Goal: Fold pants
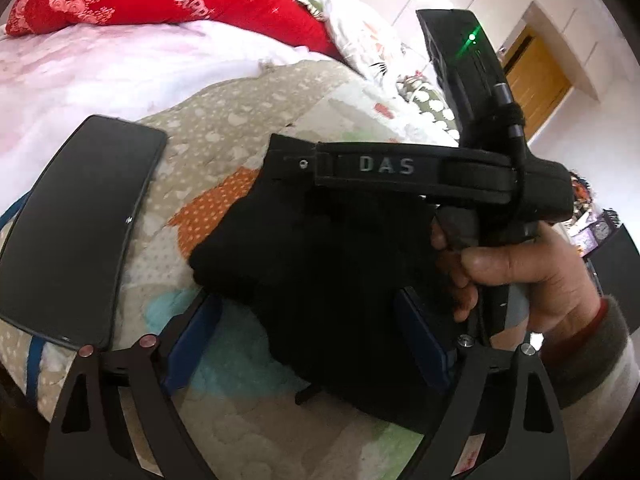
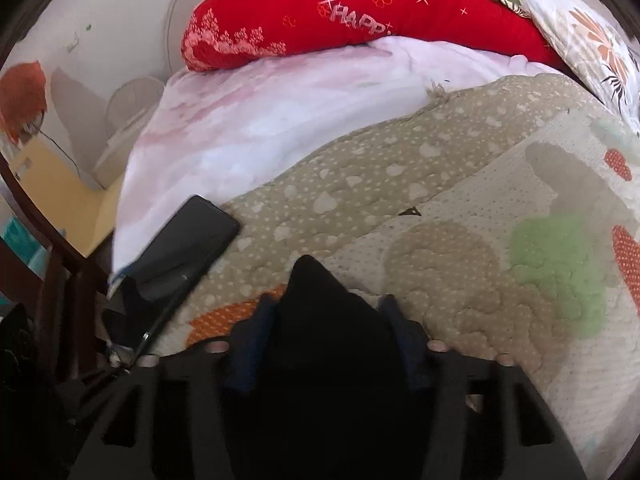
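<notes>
- Right gripper (image 2: 326, 340): blue pads pinched onto a peak of the black pants (image 2: 320, 320), cloth bunched between them.
- Left gripper (image 1: 304, 344): jaws spread wide, straddling the same dark bundle (image 1: 320, 272), pads not pressing.
- Pants folded compact on the patterned quilt (image 2: 400, 184), directly ahead of both tools, long axis running diagonally in the left view.
- Right hand (image 1: 516, 272) nearer, already gripping.
- Phone (image 1: 76, 224) well off left.

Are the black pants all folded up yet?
Almost. The black pants already lie in a small bundle on the quilt. The right gripper has cloth bunched between its jaws, and the left gripper straddles the bundle, jaws apart. Left: tidy the bundle and let go.
</notes>
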`<state>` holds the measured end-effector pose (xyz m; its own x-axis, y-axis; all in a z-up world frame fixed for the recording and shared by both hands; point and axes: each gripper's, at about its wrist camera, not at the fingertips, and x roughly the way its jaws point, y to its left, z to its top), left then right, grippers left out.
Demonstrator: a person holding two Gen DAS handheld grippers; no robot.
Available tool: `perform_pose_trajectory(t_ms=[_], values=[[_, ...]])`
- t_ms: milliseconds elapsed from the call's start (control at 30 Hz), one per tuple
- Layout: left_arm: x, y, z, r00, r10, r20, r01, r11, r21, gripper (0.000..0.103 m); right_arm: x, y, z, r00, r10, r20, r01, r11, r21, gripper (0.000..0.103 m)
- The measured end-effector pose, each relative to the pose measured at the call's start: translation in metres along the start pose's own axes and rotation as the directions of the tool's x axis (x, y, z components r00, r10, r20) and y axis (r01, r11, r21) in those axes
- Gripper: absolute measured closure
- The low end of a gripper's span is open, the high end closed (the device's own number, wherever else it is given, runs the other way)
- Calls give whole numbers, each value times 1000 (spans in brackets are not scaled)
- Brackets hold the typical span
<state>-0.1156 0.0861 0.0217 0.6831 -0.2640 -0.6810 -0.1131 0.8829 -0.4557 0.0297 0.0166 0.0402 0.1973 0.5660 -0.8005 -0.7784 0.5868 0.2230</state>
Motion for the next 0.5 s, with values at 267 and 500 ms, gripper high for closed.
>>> perform_pose_trajectory(t_ms=[267, 500], values=[[-57, -50, 7, 990, -75, 116, 55, 984, 170, 84, -136, -16, -18, 951, 79, 299, -103, 993, 65, 74], [-81, -153, -16, 967, -233, 107, 161, 877, 453, 84, -258, -57, -115, 880, -93, 466, -11, 976, 216, 81]])
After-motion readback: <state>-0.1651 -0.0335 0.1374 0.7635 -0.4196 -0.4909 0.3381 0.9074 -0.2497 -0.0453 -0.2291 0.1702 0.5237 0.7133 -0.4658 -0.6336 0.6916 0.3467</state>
